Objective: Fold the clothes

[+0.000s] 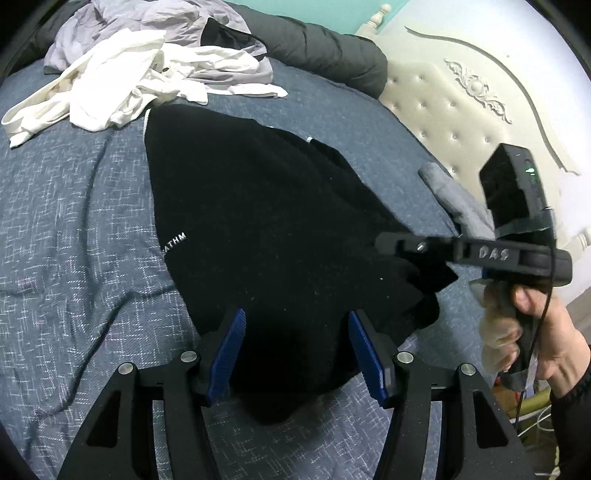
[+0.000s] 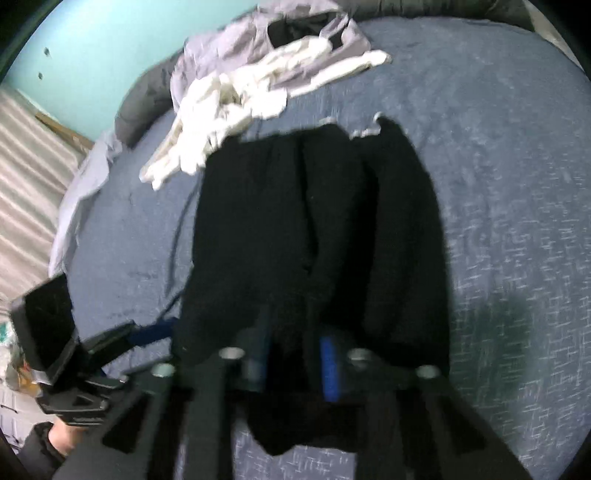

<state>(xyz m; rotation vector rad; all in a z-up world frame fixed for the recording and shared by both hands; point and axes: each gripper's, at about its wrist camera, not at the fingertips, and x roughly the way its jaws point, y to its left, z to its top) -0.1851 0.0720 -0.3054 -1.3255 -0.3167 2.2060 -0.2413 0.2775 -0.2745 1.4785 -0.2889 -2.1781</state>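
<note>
While the left gripper (image 1: 295, 350) hovers with fingers wide over the near hem, the black knit garment (image 1: 266, 221) lies flat on the blue woven bed cover (image 1: 74, 221). Right gripper (image 2: 291, 363) fingers pinch its near-right edge. Risk: one-sided lift would skew the fold.

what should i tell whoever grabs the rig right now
Left gripper: open, over the near edge of the black garment, holding nothing.
Right gripper: shut on the black garment's near edge; the view is blurred.
The black garment lies on the blue bedspread, partly folded lengthwise.
Left to do: finish this fold, then the white garment and grey garment piled at the far side.
</note>
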